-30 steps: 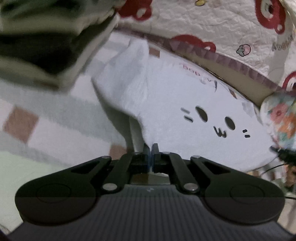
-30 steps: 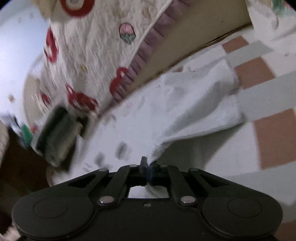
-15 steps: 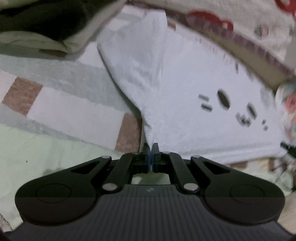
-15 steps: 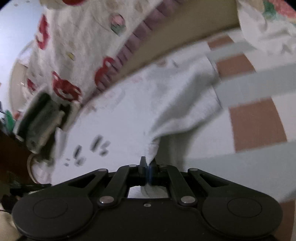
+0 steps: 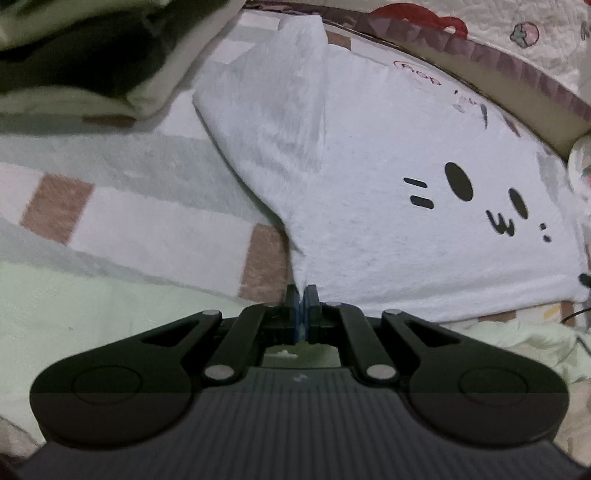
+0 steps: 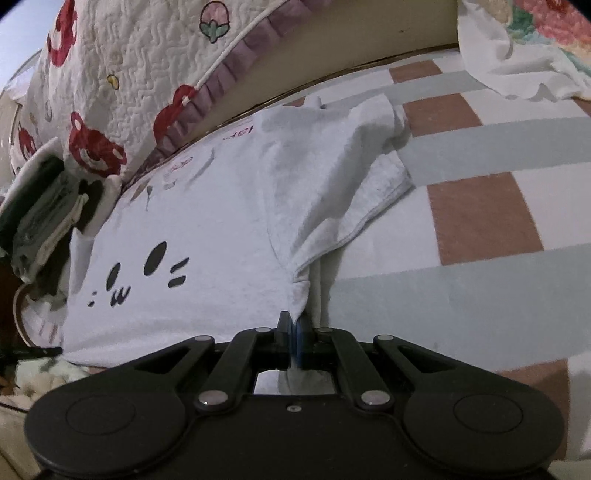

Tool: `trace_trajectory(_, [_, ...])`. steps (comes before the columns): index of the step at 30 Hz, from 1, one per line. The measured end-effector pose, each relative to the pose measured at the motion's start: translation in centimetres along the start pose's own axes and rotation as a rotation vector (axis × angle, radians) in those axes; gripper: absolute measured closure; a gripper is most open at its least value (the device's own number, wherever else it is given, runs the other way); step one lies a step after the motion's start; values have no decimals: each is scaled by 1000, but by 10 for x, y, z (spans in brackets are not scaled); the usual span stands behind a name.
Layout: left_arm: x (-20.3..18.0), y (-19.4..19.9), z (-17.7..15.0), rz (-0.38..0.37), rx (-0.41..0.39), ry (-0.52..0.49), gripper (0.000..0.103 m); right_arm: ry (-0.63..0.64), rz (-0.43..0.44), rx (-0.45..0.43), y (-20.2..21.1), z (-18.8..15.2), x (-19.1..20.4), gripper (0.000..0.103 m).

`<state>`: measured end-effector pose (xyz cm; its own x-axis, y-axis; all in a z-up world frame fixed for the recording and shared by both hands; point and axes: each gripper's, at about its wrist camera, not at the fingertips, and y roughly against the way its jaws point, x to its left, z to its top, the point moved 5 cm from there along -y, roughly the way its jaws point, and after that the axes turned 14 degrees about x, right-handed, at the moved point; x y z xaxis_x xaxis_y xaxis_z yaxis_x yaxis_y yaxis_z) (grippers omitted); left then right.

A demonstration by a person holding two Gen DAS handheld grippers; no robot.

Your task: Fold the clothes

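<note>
Left gripper (image 5: 302,295), right gripper (image 6: 293,322): jaws clamped, angled downward.

Both cameras are sitting just behind their own fingers, looking forward and steeply down at the bed from close range. The left wrist view is looking across the white T-shirt (image 5: 388,206) from its left side, toward the quilted cover (image 5: 517,33) at the far edge. The right wrist view is facing the same shirt from its right side. Both are sharing the printed face, the checked blanket (image 6: 480,221) and the folded pile (image 5: 92,55).
</note>
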<state>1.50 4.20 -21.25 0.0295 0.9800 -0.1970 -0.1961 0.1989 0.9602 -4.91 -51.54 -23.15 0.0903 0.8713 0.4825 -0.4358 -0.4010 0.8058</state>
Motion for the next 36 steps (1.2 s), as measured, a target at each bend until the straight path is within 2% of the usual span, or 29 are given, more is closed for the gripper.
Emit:
trace_trajectory(1, [1, 4, -1, 35, -14, -9, 101, 11, -16, -1, 1, -2, 2, 101])
trace_trajectory(4, [8, 12, -10, 216, -17, -50, 101, 43, -80, 29, 6, -6, 8, 101])
trace_trajectory(6, [14, 22, -12, 195, -19, -7, 101, 65, -121, 73, 10, -8, 12, 99])
trace_trajectory(7, [12, 31, -12, 187, -33, -9, 101, 86, -156, 101, 14, -9, 14, 93])
trace_trajectory(9, [-5, 51, -6, 200, -73, -67, 100, 120, -231, 109, 26, -9, 14, 91])
trace_trajectory(11, [-37, 66, 12, 162, -117, -149, 100, 154, -306, 116, 38, -9, 14, 86])
trace_trajectory(13, [-73, 74, 32, 106, -156, -229, 100, 110, -245, 4, 56, 2, 2, 82])
trace_trajectory(15, [-114, 68, 55, 26, -181, -305, 97, 6, -180, -93, 64, 18, -19, 79])
trace_trajectory(17, [-159, 48, 81, -64, -184, -369, 92, -104, -156, -112, 58, 34, -40, 77])
trace_trajectory(19, [-198, 23, 97, -112, -175, -407, 85, -182, -131, -122, 48, 48, -54, 77])
trace_trajectory(22, [-253, -17, 118, -168, -145, -462, 84, -252, -93, -130, 30, 59, -61, 74])
trace_trajectory(23, [-272, -29, 120, -184, -134, -478, 83, -255, -85, -135, 25, 61, -58, 74])
trace_trajectory(25, [-304, -50, 125, -219, -119, -507, 83, -253, -92, -143, 16, 62, -54, 62])
trace_trajectory(31, [-370, -89, 140, -273, -140, -547, 81, -247, -164, -219, 1, 70, -52, 54])
trace_trajectory(33, [-385, -103, 145, -281, -146, -542, 81, -165, -243, -268, -9, 73, -42, 54])
trace_trajectory(34, [-390, -108, 147, -284, -145, -538, 81, -122, -297, -276, -14, 76, -35, 72])
trace_trajectory(35, [-395, -114, 149, -287, -144, -534, 81, -89, -334, -269, -18, 78, -30, 96])
trace_trajectory(36, [-398, -117, 149, -287, -150, -533, 81, -71, -342, -271, -19, 79, -28, 98])
